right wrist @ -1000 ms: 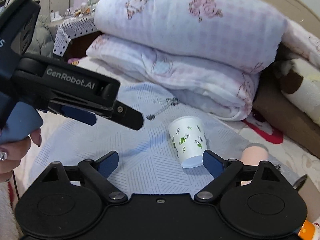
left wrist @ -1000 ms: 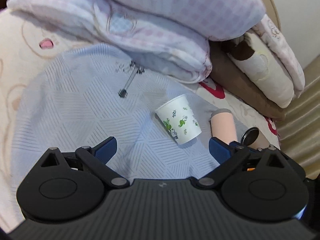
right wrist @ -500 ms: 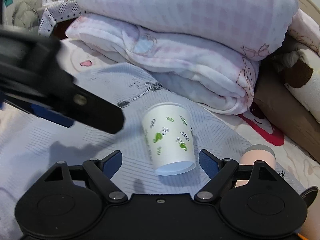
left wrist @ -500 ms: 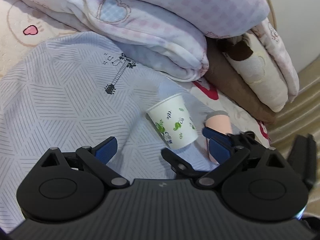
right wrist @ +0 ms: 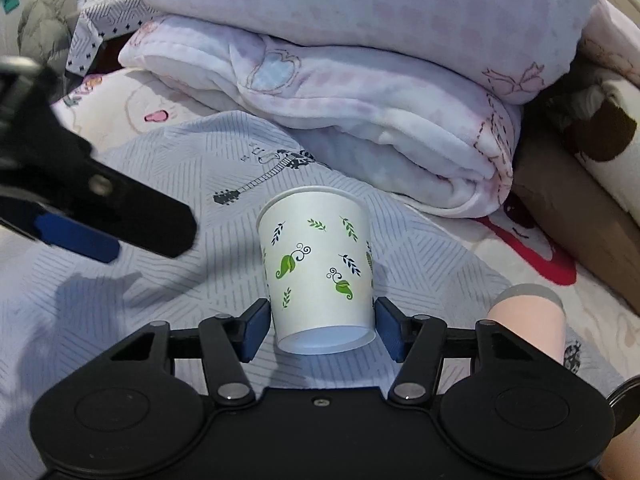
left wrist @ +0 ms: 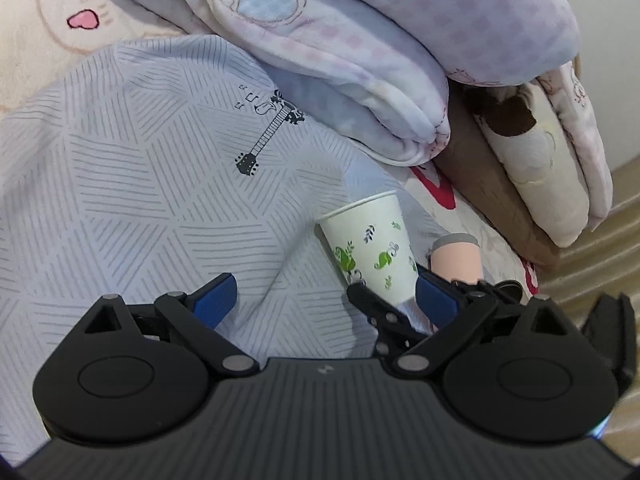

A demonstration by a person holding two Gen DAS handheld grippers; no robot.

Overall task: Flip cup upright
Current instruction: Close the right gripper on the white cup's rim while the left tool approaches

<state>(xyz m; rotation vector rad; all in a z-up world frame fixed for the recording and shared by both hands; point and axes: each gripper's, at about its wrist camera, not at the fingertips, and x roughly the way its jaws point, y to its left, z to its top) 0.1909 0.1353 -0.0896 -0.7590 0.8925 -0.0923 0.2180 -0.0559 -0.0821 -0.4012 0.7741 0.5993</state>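
Note:
A white paper cup (right wrist: 318, 276) with green leaf prints lies on a light blue striped cloth (right wrist: 168, 280), its base toward the right wrist camera and its rim pointing away. My right gripper (right wrist: 320, 326) has closed on the cup's base end, one blue pad on each side. In the left wrist view the cup (left wrist: 372, 248) sits tilted at the right, with the right gripper's black finger (left wrist: 376, 304) against it. My left gripper (left wrist: 326, 300) is open and empty, just left of the cup; it also shows in the right wrist view (right wrist: 100, 216).
Folded pink and white blankets (right wrist: 360, 92) are stacked right behind the cup. A peach-coloured cylinder (right wrist: 528, 324) stands to the cup's right. A brown cushion (right wrist: 580, 208) lies at the far right. The bedsheet (right wrist: 120, 104) extends to the left.
My right gripper has moved forward around the cup and closed its pads on the base end. The left gripper has shifted forward and stayed open.

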